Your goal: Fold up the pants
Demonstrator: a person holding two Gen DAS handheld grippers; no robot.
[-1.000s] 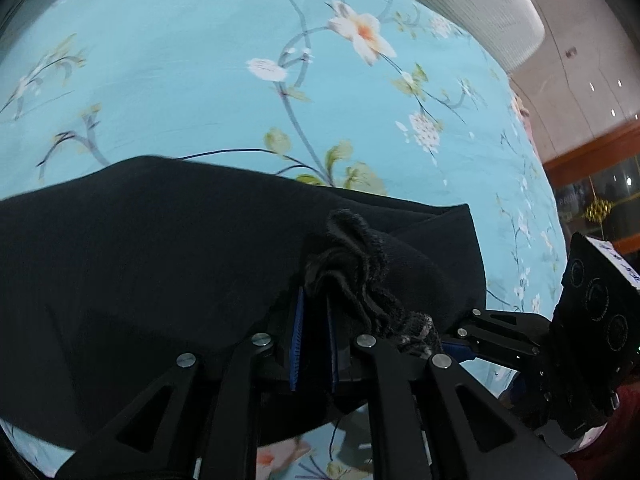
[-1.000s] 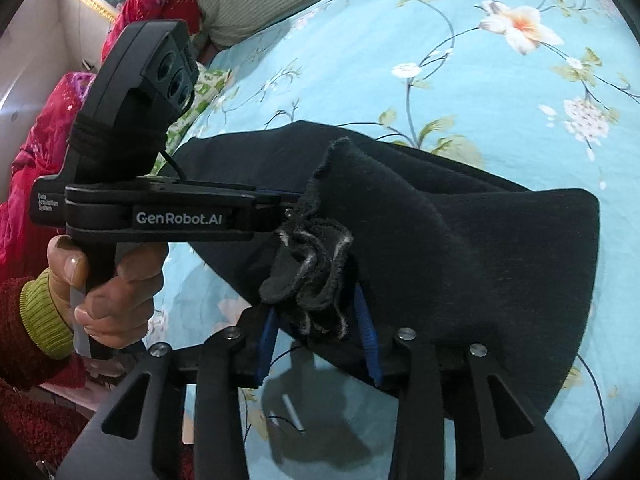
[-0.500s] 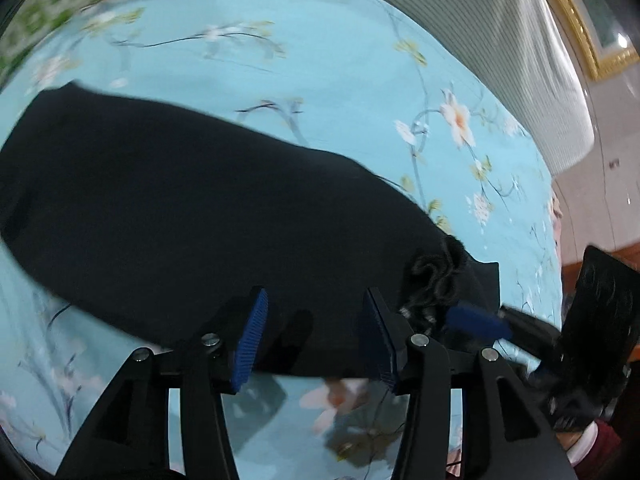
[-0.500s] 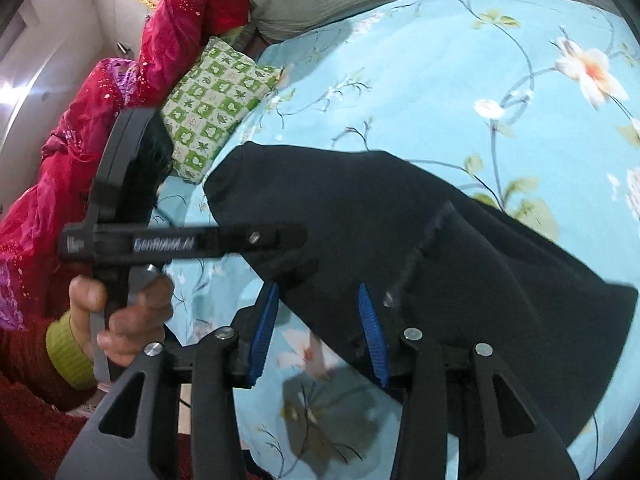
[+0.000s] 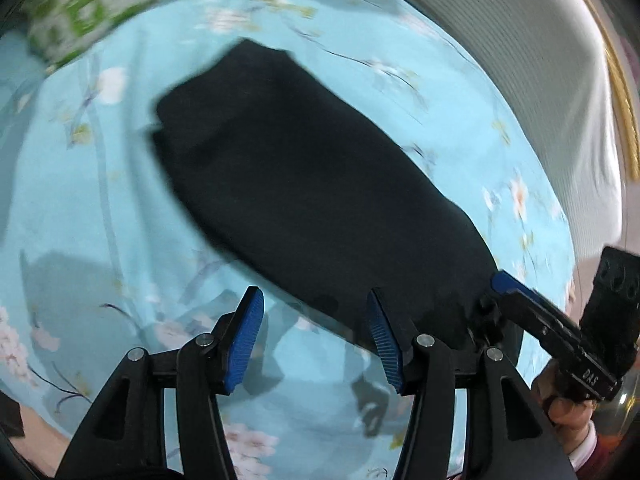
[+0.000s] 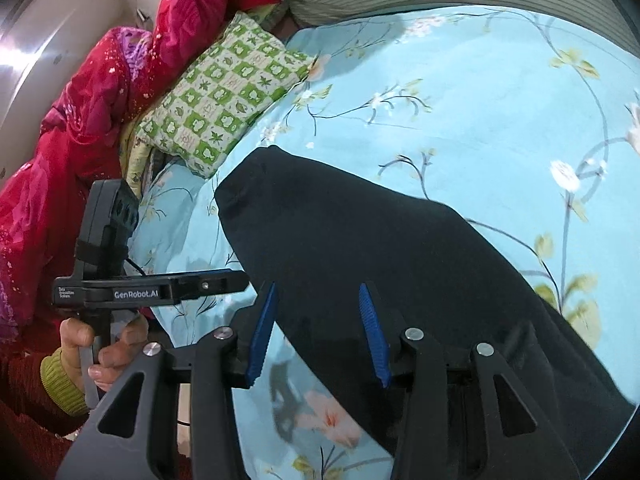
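Black pants (image 6: 380,264) lie flat — both tongs (image 5: 316,336) (image 6: 320,332) spread at their near edge.

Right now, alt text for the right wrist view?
Black pants lie folded on a blue floral bedspread, with the open right gripper empty above their near edge. The left gripper, hand-held, is at left; a green checked pillow lies beyond.

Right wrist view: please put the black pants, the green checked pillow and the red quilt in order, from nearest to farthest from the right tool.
1. Black pants: directly ahead of the open right tool, lying flat on the blue floral sheet.
2. Green checked pillow: beyond the pants, upper left.
3. Red quilt: behind the pillow, along the far left edge.
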